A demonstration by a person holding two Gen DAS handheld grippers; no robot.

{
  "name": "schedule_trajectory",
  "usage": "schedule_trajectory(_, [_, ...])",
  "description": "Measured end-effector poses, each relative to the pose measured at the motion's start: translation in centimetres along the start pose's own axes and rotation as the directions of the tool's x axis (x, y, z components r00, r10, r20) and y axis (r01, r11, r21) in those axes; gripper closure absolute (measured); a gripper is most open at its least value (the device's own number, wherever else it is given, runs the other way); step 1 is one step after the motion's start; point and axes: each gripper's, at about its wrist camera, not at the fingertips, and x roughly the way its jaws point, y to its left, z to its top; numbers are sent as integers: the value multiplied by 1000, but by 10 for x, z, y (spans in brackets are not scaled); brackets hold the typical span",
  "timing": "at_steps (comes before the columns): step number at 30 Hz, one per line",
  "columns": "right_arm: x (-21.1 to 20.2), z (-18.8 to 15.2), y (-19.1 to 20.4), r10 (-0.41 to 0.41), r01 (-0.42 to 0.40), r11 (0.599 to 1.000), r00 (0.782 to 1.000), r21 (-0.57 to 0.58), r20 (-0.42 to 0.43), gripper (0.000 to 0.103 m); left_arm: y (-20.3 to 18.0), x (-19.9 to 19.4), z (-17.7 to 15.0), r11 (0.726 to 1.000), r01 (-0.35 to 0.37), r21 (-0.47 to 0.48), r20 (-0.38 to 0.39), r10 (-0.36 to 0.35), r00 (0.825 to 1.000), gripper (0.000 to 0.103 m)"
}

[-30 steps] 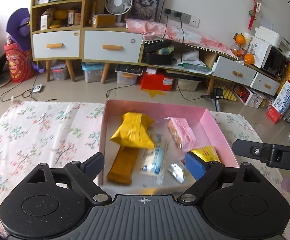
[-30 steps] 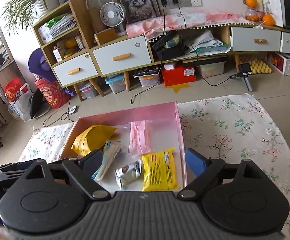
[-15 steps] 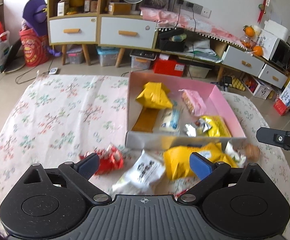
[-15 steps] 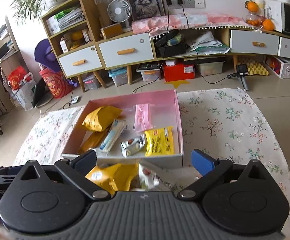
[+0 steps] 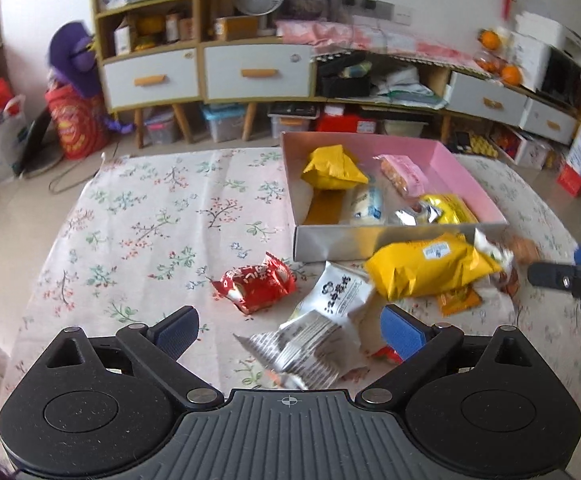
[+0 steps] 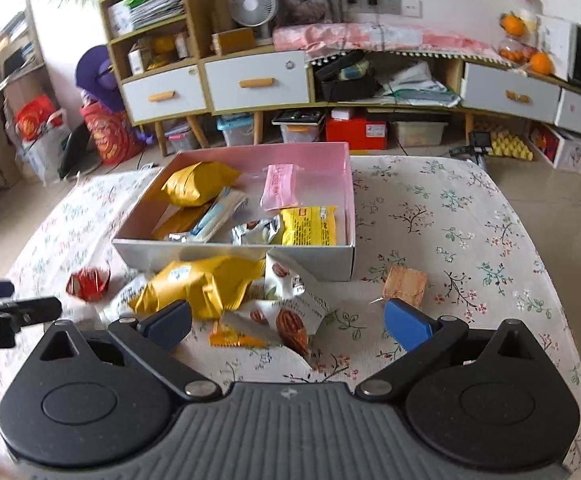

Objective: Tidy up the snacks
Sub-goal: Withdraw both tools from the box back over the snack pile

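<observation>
Blue-padded left gripper and right gripper both spread, empty, jaws just widened. Loose snacks: white packet, yellow bag beside pink box, near surface edge. Between picks; next likely closing on one.

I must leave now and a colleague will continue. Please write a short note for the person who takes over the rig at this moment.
Left gripper: open, jaws just opened wider, holding nothing.
Right gripper: open, jaws just opened wider, holding nothing.
Pink box: already contains several snacks, among them a yellow bag and a pink packet.
Left outside on the flowered cloth, before the box: red packet, white packet, big yellow bag, nut packet, small orange packet, brown square packet.
Remaining: put these into the box.
</observation>
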Motion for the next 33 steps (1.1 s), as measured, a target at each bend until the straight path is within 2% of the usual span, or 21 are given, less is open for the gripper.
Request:
schedule_trajectory(4, [3, -7, 2, 1, 0, 999, 1000, -50, 16, 0, 6, 0, -11, 998, 29, 61, 29, -31, 999, 4])
schedule_trajectory(8, [8, -14, 7, -5, 8, 995, 1000, -104, 28, 0, 17, 6, -21, 991, 108, 80, 48, -113, 992, 5])
schedule_trajectory(17, [19, -21, 9, 26, -16, 984, 998, -176, 55, 0, 22, 28, -37, 962, 237, 138, -11, -238, 971, 5])
schedule_trajectory(20, [26, -22, 9, 28, -17, 983, 998, -184, 53, 0, 19, 37, -39, 957, 249, 150, -29, -248, 968, 5])
schedule_trajectory(30, [46, -21, 12, 20, -13, 977, 999, -212, 31, 1, 20, 58, -35, 960, 262, 96, -74, -255, 964, 7])
schedule_trajectory(33, [50, -22, 11, 19, -12, 975, 999, -223, 29, 1, 18, 62, -34, 961, 260, 89, -93, -252, 963, 12])
